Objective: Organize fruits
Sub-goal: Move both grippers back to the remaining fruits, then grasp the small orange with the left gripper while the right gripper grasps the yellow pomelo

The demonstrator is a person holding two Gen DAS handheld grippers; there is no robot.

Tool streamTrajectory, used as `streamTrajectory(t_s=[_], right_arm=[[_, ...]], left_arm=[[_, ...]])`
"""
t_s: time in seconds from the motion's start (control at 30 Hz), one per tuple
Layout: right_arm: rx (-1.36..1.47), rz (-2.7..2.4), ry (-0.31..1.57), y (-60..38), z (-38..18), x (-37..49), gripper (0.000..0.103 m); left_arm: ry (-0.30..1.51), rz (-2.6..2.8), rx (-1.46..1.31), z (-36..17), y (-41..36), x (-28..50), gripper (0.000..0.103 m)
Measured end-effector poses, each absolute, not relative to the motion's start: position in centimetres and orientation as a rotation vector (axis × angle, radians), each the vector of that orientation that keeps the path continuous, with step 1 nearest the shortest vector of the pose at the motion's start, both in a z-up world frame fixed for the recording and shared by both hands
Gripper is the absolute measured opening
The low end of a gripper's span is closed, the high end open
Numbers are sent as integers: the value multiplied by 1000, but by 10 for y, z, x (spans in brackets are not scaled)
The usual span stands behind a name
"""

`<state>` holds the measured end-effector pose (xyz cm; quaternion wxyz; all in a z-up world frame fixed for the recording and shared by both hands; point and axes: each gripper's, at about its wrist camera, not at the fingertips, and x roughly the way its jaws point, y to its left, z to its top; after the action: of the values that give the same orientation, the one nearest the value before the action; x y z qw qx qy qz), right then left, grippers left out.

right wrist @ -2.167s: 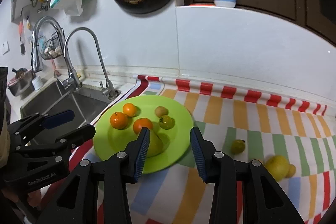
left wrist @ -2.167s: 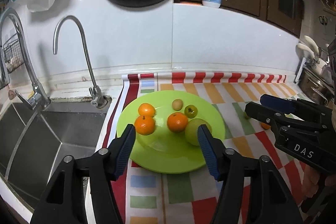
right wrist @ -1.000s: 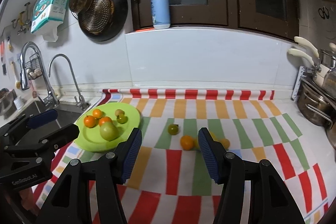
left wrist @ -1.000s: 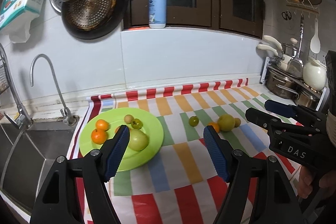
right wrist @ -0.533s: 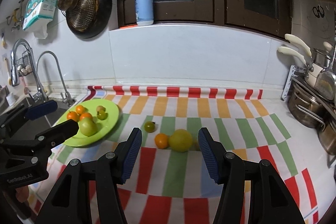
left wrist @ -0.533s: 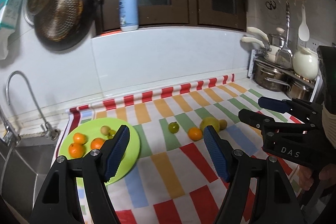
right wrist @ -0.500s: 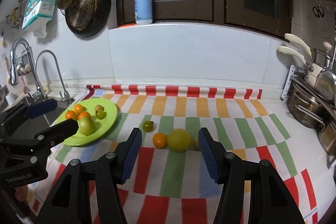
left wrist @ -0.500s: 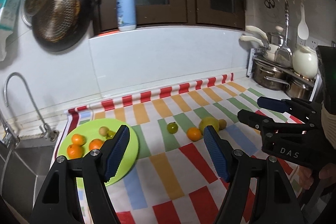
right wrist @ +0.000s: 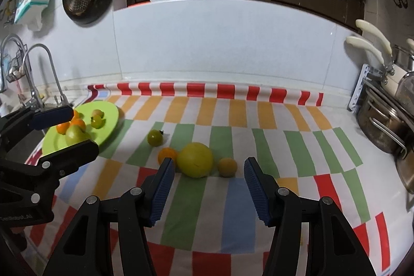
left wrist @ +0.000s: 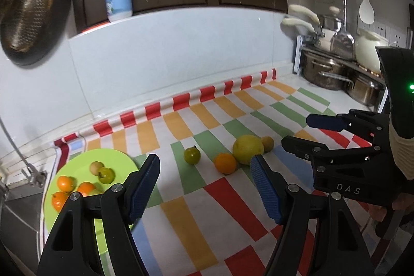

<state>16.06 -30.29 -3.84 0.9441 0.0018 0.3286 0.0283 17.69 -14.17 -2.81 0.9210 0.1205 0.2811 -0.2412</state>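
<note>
Worktop covered by a striped cloth (right wrist: pixel 233 118). Green plate (right wrist: pixel 110 124) sits near the left edge by the sink and holds several small oranges, a green apple (right wrist: pixel 73 135) and two small fruits. Four fruits lie loose on the cloth near the middle of the worktop: a small green fruit (right wrist: pixel 155 137), an orange (right wrist: pixel 167 154), a large yellow fruit (right wrist: pixel 196 159) and a small yellow fruit (right wrist: pixel 227 166). The orange touches the large yellow fruit; the small yellow one sits just beside it on the other side; the green one lies apart, toward the plate.

Right gripper (right wrist: pixel 205 184): fingers spread wide, empty, hovering above the cloth just in front of the large yellow fruit and roughly centred on it. Left gripper (left wrist: pixel 204 185): fingers also apart, empty, above the cloth between plate and loose fruit.

Judgement: sorting is partly done; four pieces remain off the plate. The large yellow fruit looks the heaviest, firm, with smooth rind, and is likely to roll or slip. Take it across its widest part, fingers level, with moderate squeeze. Its width fills much of the finger opening, so little margin. Closing in may nudge the orange and the small yellow neighbour.
</note>
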Motion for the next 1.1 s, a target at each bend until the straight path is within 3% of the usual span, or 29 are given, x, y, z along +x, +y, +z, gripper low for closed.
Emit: streamTrajectory(t_s=[0.5,0.77,1.1], right_arm=[[-240,201,740,-288,-74,199,57],[-299,285,782,-286,-84,220,57],[-363,334,801,-281,-93,234,57]], left_arm=[[679,-640,373,-81,-173,219,67],[716,-722,412,-96,-178,239,57],[742,-798,410,-105,-189,252,53]])
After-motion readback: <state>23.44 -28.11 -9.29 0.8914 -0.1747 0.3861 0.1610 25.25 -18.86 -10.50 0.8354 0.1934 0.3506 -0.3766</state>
